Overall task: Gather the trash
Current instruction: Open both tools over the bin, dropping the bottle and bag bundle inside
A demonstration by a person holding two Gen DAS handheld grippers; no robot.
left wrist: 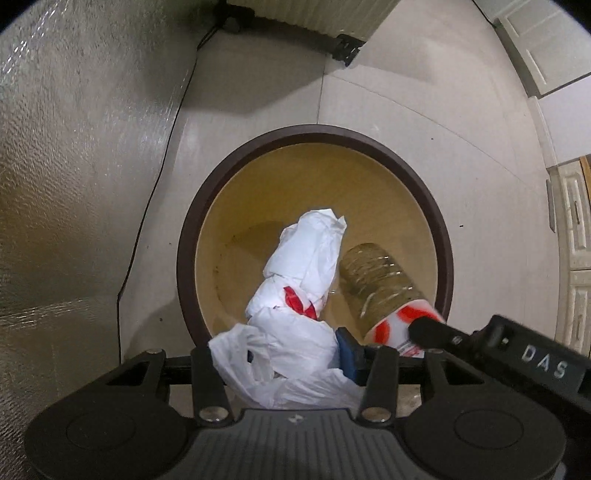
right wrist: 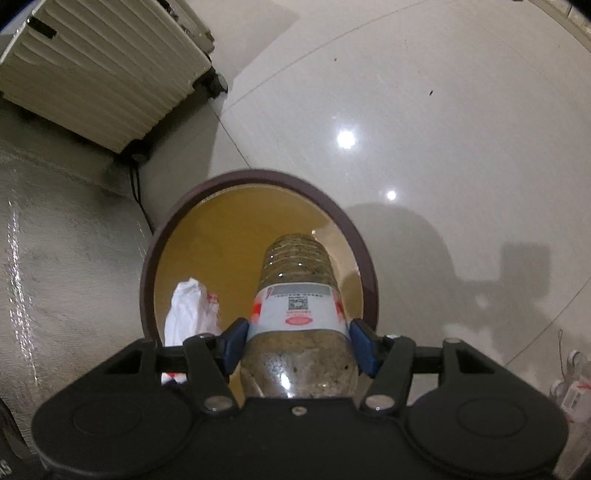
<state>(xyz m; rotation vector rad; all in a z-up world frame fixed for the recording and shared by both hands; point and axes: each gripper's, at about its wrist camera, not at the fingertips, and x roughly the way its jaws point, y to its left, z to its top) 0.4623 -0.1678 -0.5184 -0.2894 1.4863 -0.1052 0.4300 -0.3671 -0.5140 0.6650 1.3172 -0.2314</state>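
Observation:
A round bin with a brown rim (left wrist: 314, 129) (right wrist: 258, 173) and a yellow inside stands on the tiled floor below both grippers. My left gripper (left wrist: 299, 354) is shut on a crumpled white plastic bag (left wrist: 310, 258) with red print, which hangs down into the bin. Only its right blue pad (left wrist: 349, 354) shows; the bag hides the other. My right gripper (right wrist: 300, 345) is shut on a clear, dirty plastic bottle (right wrist: 297, 266) with a white and red label, held over the bin's mouth. In the left wrist view the bottle (left wrist: 373, 280) tilts in from the right beside the bag. The bag (right wrist: 188, 310) shows left of the bottle.
A cream ribbed suitcase on wheels (right wrist: 103, 74) (left wrist: 314, 22) stands beyond the bin. A silvery textured surface (left wrist: 74, 147) fills the left side, with a black cable (left wrist: 166, 155) along its edge. White cabinet doors (left wrist: 576, 240) stand at the right. Small white objects (right wrist: 569, 391) lie at the lower right.

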